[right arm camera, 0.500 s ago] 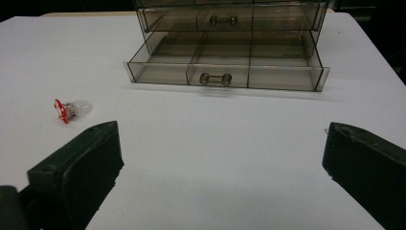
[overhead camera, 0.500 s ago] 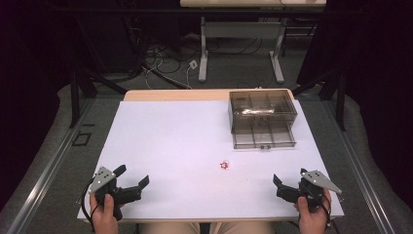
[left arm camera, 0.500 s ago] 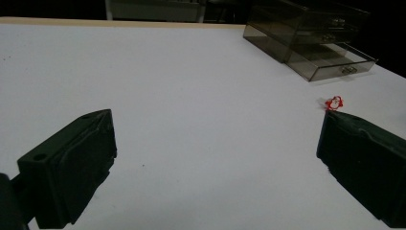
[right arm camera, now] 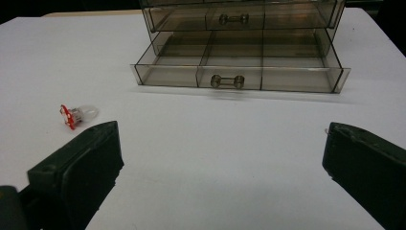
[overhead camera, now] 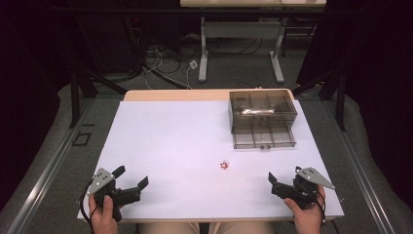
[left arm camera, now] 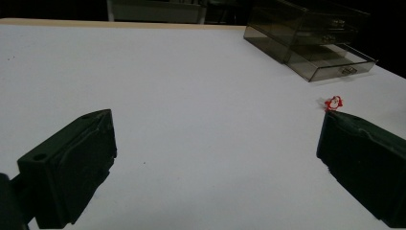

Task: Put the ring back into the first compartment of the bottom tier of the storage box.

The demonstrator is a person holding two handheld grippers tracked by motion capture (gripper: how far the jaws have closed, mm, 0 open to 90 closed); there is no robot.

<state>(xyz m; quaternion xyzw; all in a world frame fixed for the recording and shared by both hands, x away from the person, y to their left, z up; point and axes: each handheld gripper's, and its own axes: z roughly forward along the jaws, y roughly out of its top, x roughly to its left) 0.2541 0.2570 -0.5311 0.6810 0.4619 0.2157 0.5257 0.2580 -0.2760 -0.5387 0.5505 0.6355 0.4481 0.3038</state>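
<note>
Both hand-held black grippers, left [overhead camera: 130, 181] and right [overhead camera: 282, 183], wide open, holding nothing, parked at the near table edge; small red-and-clear trinket [overhead camera: 224, 165] lying between them, near the smoky transparent plastic drawer box [overhead camera: 263, 118], bottom drawer [right arm camera: 239, 72] pulled open, likely to receive it

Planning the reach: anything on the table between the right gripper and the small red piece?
Nothing: bare white table between the right gripper and the small red piece, seen in the high view and right gripper view.
</note>
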